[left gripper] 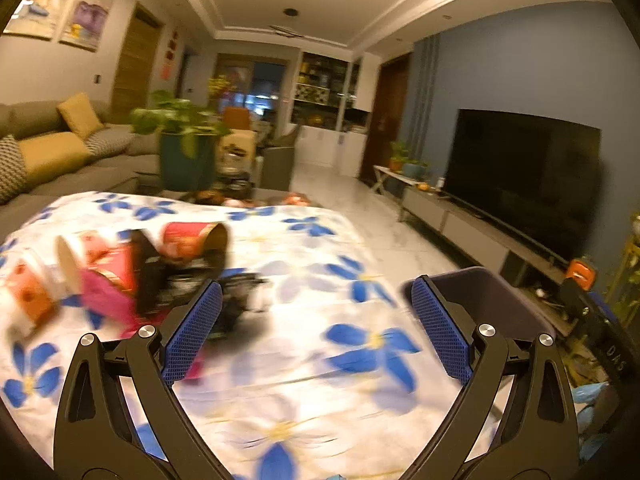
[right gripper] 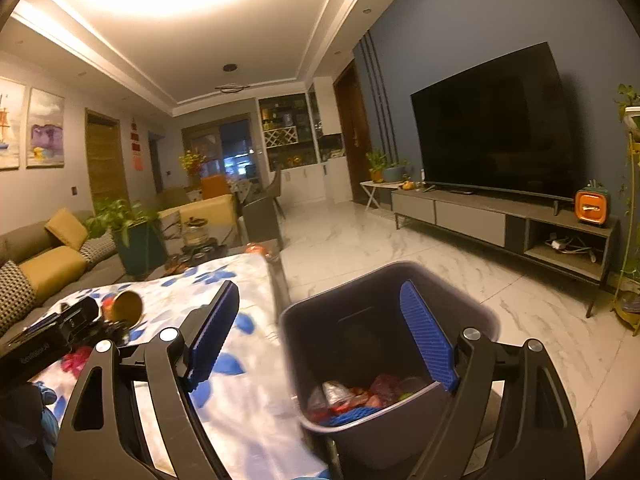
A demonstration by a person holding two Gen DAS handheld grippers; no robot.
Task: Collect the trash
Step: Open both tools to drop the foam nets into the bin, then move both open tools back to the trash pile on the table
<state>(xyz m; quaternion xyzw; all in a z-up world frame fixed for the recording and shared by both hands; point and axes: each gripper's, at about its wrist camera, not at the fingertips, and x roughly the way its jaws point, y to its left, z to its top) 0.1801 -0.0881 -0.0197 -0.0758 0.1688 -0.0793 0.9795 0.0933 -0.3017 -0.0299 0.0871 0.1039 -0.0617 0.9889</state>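
Blue ribbed pads line the black fingers of the left gripper (left gripper: 316,320), whose jaws stand wide with nothing between them, above a table draped in a white cloth (left gripper: 304,380) printed with blue flowers. At ten o'clock from it, on the cloth, lies a blurred heap of trash: a red paper cup (left gripper: 196,240) on its side, a pink crumpled wrapper (left gripper: 106,294) and something black that I cannot make out.

Over at the table's edge the right gripper (right gripper: 320,332) is spread wide too and empty, hanging over a dark grey plastic bin (right gripper: 472,312) with rounded corners. The bin stands on the floor just beside the table; wrappers (right gripper: 360,394) in red and silver lie at its bottom.

Glossy white marble tiles (right gripper: 400,248) run to a low grey TV stand (right gripper: 472,216) at two o'clock, with a large dark television (right gripper: 492,128) against a blue wall. A grey sofa (left gripper: 100,168) with mustard cushions sits at nine o'clock, a leafy potted plant (left gripper: 180,128) near it.
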